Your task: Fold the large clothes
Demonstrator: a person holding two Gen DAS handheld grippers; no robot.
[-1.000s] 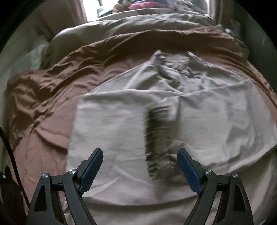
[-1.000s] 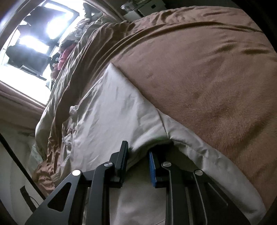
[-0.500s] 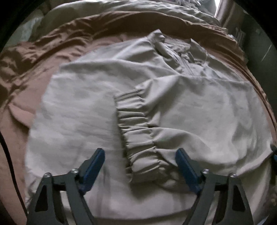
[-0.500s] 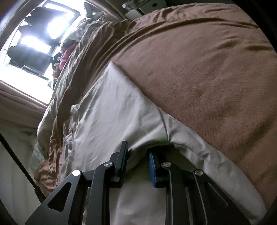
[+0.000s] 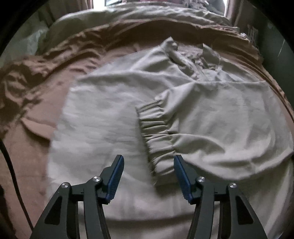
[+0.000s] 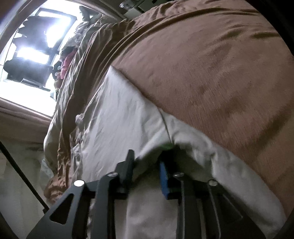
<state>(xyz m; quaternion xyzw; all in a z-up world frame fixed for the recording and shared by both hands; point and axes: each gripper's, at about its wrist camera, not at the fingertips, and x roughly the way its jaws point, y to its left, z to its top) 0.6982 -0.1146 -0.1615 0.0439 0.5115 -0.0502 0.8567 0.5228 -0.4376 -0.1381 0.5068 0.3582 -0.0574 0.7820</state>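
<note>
A large pale grey jacket (image 5: pixel 114 114) lies spread on a brown bed cover. One sleeve is folded across its body, and the sleeve's ribbed elastic cuff (image 5: pixel 156 139) lies near the middle. My left gripper (image 5: pixel 148 165) is open, its blue-padded jaws standing either side of the cuff's near end, just above it. My right gripper (image 6: pixel 147 161) is shut on the jacket's edge (image 6: pixel 165 136) at the right side, with cloth bunched between the jaws. The jacket's collar (image 5: pixel 185 53) is crumpled at the far end.
The brown bed cover (image 6: pixel 211 64) stretches to the right of the jacket and bunches in folds (image 5: pixel 46 60) at the far left. A beige duvet (image 5: pixel 128 16) lies beyond. A bright window (image 6: pixel 33 51) and a pile of clothes (image 6: pixel 64 62) stand far off.
My left gripper has narrowed its opening and now brackets the cuff's near end. The left view has drawn back a little. My right gripper has kept its hold on the jacket's edge.
</note>
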